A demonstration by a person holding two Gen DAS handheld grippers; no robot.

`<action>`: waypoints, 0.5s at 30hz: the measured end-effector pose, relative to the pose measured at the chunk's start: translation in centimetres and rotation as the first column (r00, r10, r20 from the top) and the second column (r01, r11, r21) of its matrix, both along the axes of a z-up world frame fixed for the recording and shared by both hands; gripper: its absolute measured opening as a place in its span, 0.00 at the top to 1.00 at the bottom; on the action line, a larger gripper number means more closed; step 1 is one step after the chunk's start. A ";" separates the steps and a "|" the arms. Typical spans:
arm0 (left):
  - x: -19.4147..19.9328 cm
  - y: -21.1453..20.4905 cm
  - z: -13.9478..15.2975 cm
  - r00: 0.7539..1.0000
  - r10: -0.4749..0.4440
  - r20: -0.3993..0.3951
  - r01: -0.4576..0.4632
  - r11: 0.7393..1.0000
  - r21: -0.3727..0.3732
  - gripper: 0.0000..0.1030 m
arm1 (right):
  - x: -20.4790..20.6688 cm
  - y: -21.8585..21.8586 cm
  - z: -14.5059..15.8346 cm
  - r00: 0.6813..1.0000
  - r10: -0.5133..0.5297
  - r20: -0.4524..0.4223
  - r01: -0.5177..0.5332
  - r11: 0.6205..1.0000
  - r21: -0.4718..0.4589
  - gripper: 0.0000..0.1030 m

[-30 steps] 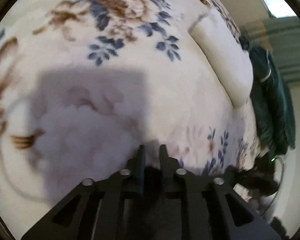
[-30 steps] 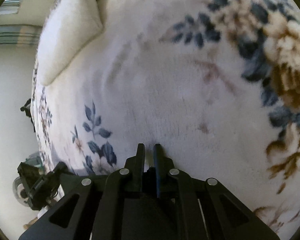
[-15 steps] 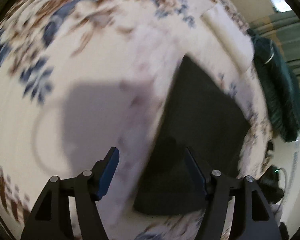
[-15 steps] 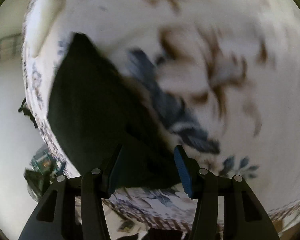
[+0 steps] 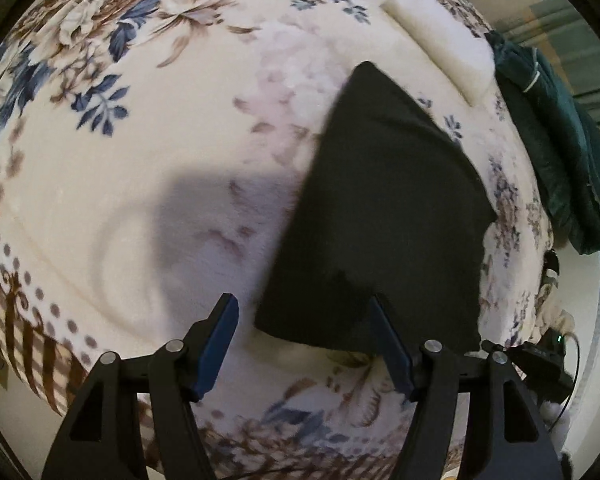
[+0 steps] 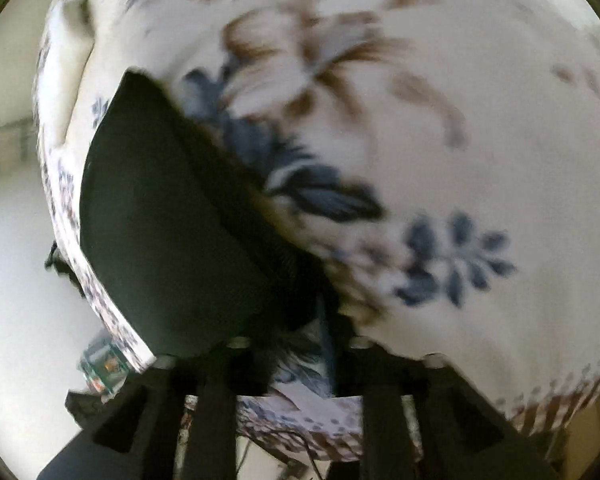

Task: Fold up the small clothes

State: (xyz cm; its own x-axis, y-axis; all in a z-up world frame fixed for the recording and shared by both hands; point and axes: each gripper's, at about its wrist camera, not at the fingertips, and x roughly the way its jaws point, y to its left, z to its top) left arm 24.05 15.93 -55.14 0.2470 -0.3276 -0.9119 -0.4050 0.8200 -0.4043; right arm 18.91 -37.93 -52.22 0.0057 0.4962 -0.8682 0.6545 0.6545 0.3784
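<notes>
A small black garment [image 5: 384, 216] lies folded flat on the floral blanket [image 5: 148, 184]. It also shows in the right wrist view [image 6: 168, 240], at the left. My left gripper [image 5: 304, 320] is open and empty, hovering just above the garment's near left corner. My right gripper [image 6: 296, 332] is blurred by motion; its jaws look apart over the garment's near right corner with nothing between them.
A white pillow [image 5: 440, 40] lies at the far end of the bed. A dark green garment [image 5: 556, 152] hangs beyond the bed's right edge. The blanket's near edge [image 5: 300, 440] is just below the left gripper. Floor and clutter [image 6: 100, 364] lie left of the bed.
Both grippers were shut a second ago, then opened and pulled back. The black garment now lies released on the blanket. The right gripper is still moving.
</notes>
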 end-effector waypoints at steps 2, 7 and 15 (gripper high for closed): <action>-0.1 -0.5 0.0 1.000 -0.002 -0.006 0.002 1.000 -0.008 0.37 | -1.8 -0.4 0.1 0.993 -0.112 0.039 0.108 0.990 0.096 0.38; -0.8 -1.9 -0.8 0.999 -0.008 -0.043 0.007 1.000 -0.029 0.37 | -2.4 1.6 -5.2 0.970 -0.240 0.049 0.217 0.933 0.288 0.37; -1.4 -2.7 -1.3 0.997 -0.020 -0.069 0.019 1.000 -0.020 0.37 | 0.9 3.9 -2.3 0.883 -0.139 0.448 0.024 0.967 0.252 0.76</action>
State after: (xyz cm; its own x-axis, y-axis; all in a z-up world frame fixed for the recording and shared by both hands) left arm 22.62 13.19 -56.43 0.1768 -0.3494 -0.9201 -0.4168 0.8203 -0.3916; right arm 19.84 -34.02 -54.56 0.4236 0.6635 -0.6166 0.4162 0.4621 0.7831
